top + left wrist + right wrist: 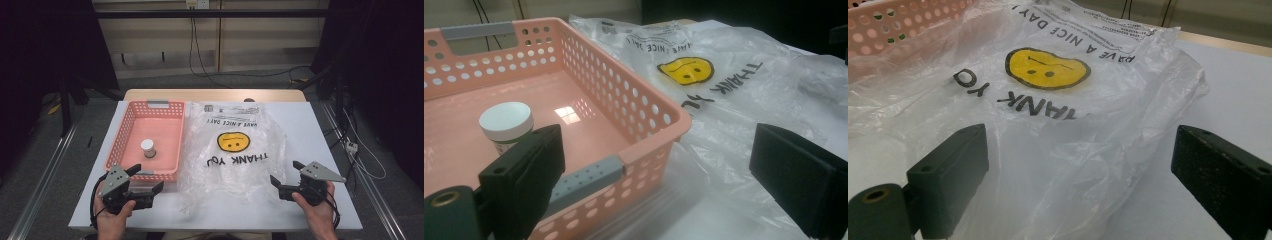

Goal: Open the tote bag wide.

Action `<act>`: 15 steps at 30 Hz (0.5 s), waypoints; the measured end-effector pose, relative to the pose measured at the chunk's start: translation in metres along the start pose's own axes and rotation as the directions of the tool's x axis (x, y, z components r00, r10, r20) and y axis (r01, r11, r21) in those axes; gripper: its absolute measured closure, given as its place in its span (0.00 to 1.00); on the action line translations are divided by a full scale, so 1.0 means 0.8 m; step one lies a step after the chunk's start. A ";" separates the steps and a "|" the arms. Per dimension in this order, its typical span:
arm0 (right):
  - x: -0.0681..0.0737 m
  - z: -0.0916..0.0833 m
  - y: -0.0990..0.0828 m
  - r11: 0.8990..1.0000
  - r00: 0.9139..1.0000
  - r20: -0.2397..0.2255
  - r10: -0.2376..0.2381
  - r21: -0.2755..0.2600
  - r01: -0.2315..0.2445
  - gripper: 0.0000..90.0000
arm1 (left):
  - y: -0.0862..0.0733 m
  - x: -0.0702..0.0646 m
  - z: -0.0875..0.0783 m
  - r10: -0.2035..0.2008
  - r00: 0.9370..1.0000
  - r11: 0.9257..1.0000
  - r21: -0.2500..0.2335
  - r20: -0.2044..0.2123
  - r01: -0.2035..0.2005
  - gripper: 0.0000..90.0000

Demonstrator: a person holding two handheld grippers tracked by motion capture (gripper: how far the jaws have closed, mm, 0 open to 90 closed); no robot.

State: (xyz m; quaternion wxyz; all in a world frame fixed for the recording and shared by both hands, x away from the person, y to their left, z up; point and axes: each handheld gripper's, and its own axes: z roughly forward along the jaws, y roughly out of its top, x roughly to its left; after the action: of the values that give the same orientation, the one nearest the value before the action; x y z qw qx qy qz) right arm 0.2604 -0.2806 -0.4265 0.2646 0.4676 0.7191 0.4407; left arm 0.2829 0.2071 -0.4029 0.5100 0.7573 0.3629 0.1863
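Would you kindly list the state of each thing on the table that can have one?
Plastic bag: lying flat and crumpled beside the basket, print upside down in the high view.
Pink basket: upright, holding one jar.
Small jar: upright in the basket, white lid on.
Left tongs: open, holding nothing, at the basket's near corner.
Right tongs: open, holding nothing, at the bag's near edge.

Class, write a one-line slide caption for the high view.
Two open grippers, left and right, wait at the near edge of a clear plastic bag beside a pink basket holding a white-capped jar.
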 end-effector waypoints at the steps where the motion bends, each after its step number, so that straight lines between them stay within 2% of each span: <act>1: 0.000 0.000 0.000 1.000 1.000 0.000 -0.002 0.004 0.002 0.09 | 0.000 0.000 0.000 -0.002 1.000 1.000 0.001 0.002 0.002 0.08; 5: -0.001 0.002 0.000 1.000 1.000 -0.018 0.007 0.019 -0.007 0.09 | 0.000 -0.002 0.001 -0.001 1.000 1.000 -0.001 0.000 0.001 0.07; 7: -0.001 0.003 0.000 1.000 1.000 -0.023 0.007 0.028 -0.006 0.09 | 0.000 -0.002 0.001 0.015 1.000 1.000 0.001 0.010 -0.015 0.07; 12: 0.002 0.005 0.000 0.999 0.999 -0.039 -0.005 0.046 0.007 0.09 | -0.001 -0.003 0.003 0.009 1.000 1.000 0.013 0.016 -0.009 0.07; 15: 0.005 0.005 0.005 0.998 0.998 -0.055 -0.007 0.055 0.010 0.16 | -0.001 -0.004 0.004 0.005 1.000 1.000 0.021 0.020 -0.005 0.07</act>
State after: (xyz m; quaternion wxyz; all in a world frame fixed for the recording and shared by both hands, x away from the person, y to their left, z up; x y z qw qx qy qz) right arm 0.2638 -0.2746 -0.4252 0.2335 0.4594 0.7400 0.4323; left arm 0.2825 0.2034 -0.4047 0.5053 0.7653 0.3576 0.1762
